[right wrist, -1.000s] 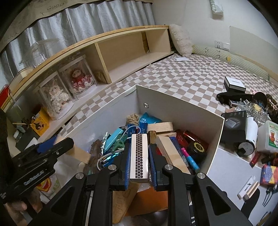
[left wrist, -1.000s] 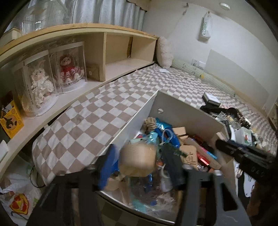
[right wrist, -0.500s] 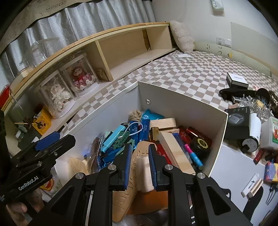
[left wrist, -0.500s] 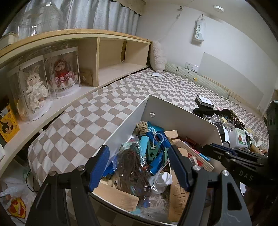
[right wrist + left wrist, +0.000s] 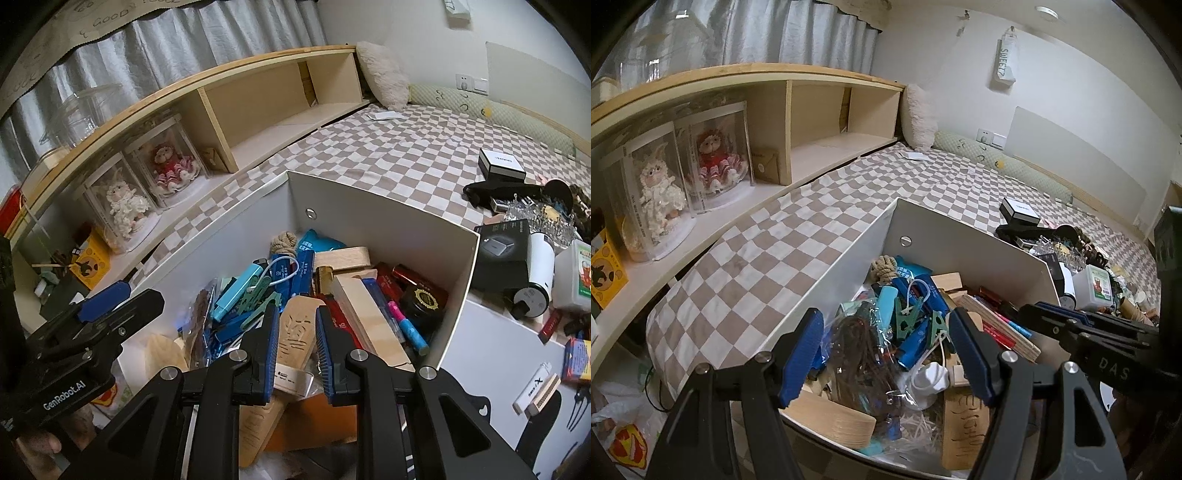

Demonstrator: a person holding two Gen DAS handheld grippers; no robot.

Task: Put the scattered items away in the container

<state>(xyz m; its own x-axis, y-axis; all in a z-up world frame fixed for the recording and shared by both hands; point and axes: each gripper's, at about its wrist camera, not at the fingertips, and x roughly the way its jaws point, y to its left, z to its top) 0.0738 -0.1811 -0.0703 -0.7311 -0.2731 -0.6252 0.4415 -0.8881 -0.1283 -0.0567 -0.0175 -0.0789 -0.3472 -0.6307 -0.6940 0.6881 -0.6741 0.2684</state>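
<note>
left gripper: wooden block gone, jaws apart over box | right gripper: harmonica gone, jaws apart, empty, box at 12 o'clock

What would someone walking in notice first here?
Probably the white container on the checkered bed, crammed with pens, wooden blocks and clips. Both the left hand-held gripper and the right hand-held gripper hang open above it, holding nothing. Next, two dolls in clear cases on the wooden shelf at the left.
</note>
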